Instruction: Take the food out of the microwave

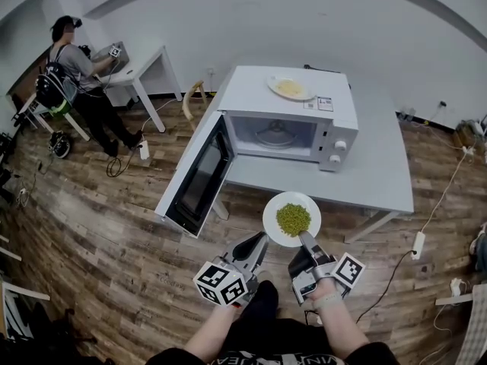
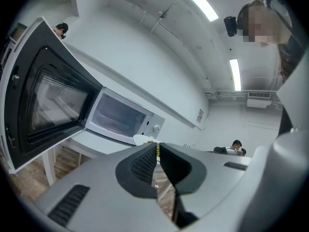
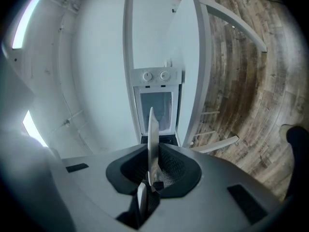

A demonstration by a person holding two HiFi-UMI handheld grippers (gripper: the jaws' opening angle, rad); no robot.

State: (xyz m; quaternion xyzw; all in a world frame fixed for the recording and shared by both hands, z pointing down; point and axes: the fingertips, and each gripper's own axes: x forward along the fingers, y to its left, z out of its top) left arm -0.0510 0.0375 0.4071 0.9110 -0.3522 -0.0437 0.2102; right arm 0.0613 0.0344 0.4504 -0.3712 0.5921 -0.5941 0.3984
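The white microwave (image 1: pixel 285 131) stands on a white table (image 1: pixel 380 173) with its door (image 1: pixel 199 175) swung wide to the left; only the glass turntable (image 1: pixel 275 137) shows inside. In front of the table, over the floor, a white plate of green peas (image 1: pixel 291 219) hangs level, and my right gripper (image 1: pixel 304 239) is shut on its near rim. In the right gripper view the plate (image 3: pixel 152 144) runs edge-on between the pads (image 3: pixel 166 168). My left gripper (image 1: pixel 262 238) is just left of the plate, shut and holding nothing (image 2: pixel 158 151). The microwave (image 2: pixel 120 117) is ahead of it.
A second plate with yellow food (image 1: pixel 290 88) lies on top of the microwave. The open door (image 2: pixel 48 105) juts out over the floor on the left. A person (image 1: pixel 72 71) works at a small white table (image 1: pixel 141 71) at the back left. Cables and a power strip (image 1: pixel 418 243) lie on the wood floor.
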